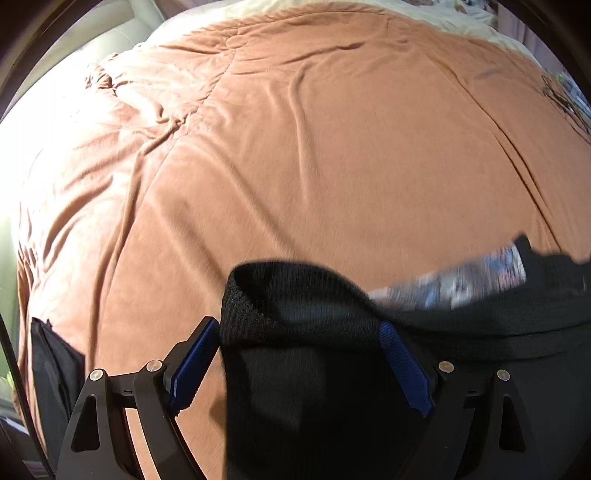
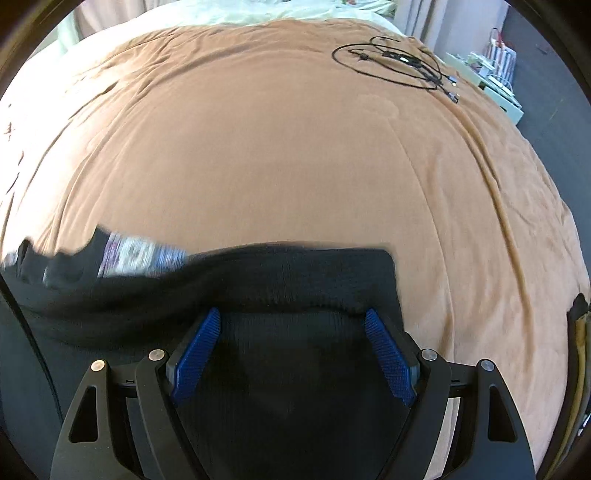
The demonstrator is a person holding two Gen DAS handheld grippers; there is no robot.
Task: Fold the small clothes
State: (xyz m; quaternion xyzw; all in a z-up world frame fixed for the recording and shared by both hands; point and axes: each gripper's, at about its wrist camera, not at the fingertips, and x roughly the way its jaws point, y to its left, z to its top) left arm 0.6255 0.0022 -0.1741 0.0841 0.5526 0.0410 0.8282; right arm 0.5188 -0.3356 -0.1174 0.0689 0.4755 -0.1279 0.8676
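Left gripper (image 1: 299,328): blue fingers (image 1: 194,363) spread wide. The black garment (image 1: 295,295) lies between them, its ribbed folded corner touching the tip of the left-side finger; the right-side finger sits over the dark cloth. Pads are not pressing the cloth together, so no pinch.

Right gripper (image 2: 293,319): blue fingers (image 2: 197,356) also spread wide, the same black garment (image 2: 295,273) filling the gap between them and running under both tips. A thick rolled edge of the cloth crosses just beyond the fingertips. No squeeze visible; both pads stand apart from each other with cloth lying loose between.

The garment sits at the near edge of the bed, stretched left to right between the two grippers. A blurred patterned patch (image 1: 461,280), grey, white and bluish, shows on its middle part; in the right wrist view the same patch (image 2: 140,256) is left of the gripper.

Under it all is a brown blanket (image 1: 295,147) covering the bed, creased on the far left. A tangle of black cables (image 2: 399,66) lies on the blanket at the far right, well apart from the garment. Pale bedding (image 2: 221,14) shows at the far end. A dark flat thing (image 1: 55,376) is at the near left edge of the blanket; cannot tell what it is.
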